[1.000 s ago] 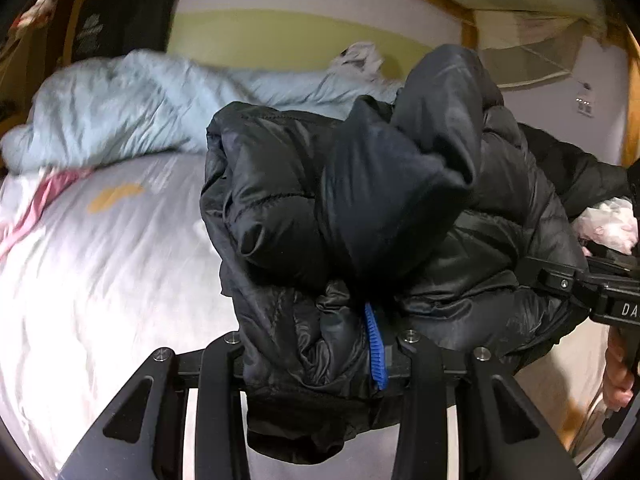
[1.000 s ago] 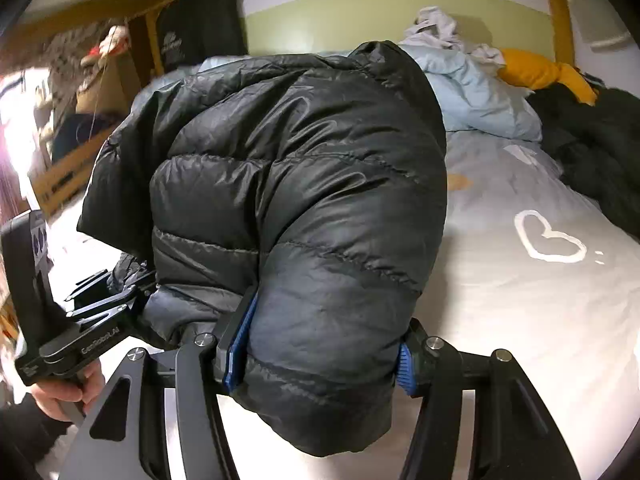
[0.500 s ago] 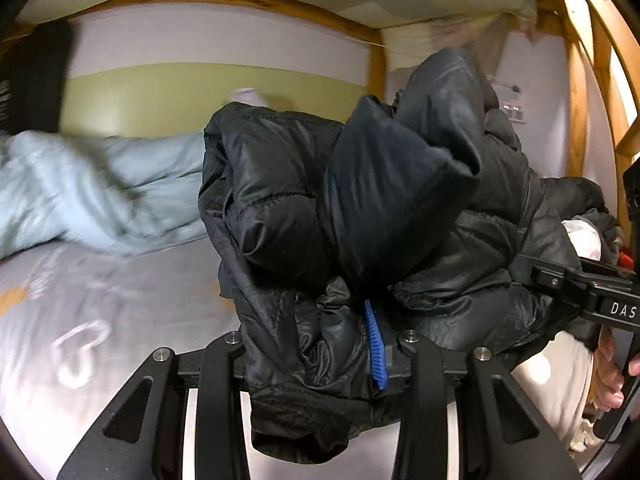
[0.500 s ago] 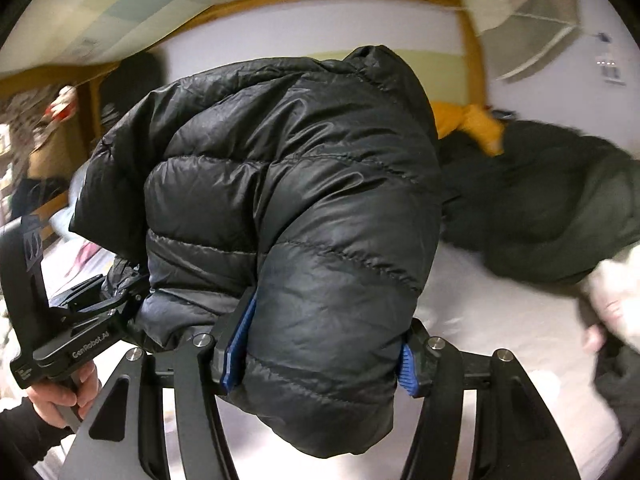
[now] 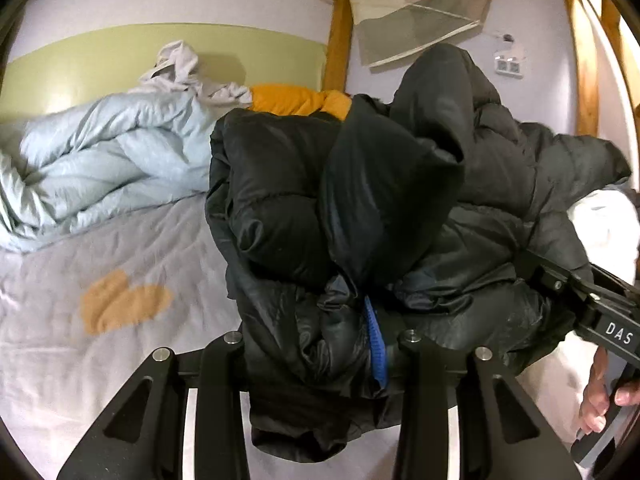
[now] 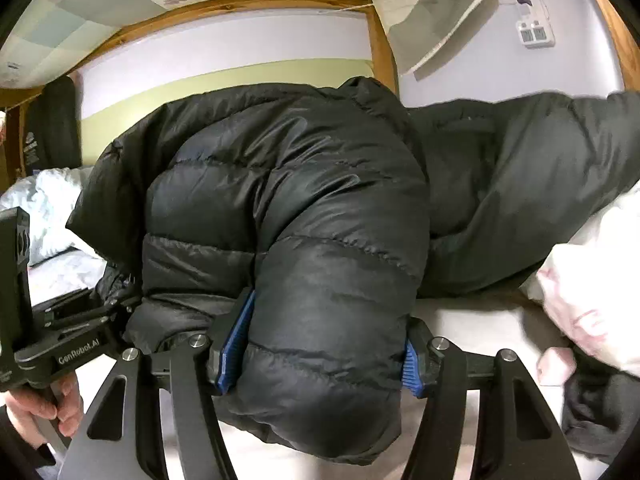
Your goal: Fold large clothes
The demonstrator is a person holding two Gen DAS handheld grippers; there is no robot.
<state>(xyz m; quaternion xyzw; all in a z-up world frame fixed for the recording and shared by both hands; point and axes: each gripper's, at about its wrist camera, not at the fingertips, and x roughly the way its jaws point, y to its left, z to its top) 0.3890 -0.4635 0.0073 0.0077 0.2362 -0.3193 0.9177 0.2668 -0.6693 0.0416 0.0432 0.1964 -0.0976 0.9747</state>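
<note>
Black puffer jacket bundled up, held in air over bed. Left gripper clamped on bunched fabric, right gripper pinching thick padded roll. Looks like carry step, fold mostly done. Next: needs flat spot on sheet, lower it gently, then let go.

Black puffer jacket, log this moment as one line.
black puffer jacket bunched, off bed | left gripper shut on it | right gripper shut on it | beside dark coat

Jacket hangs over the bed — quilt behind (left), pillow right.
</note>
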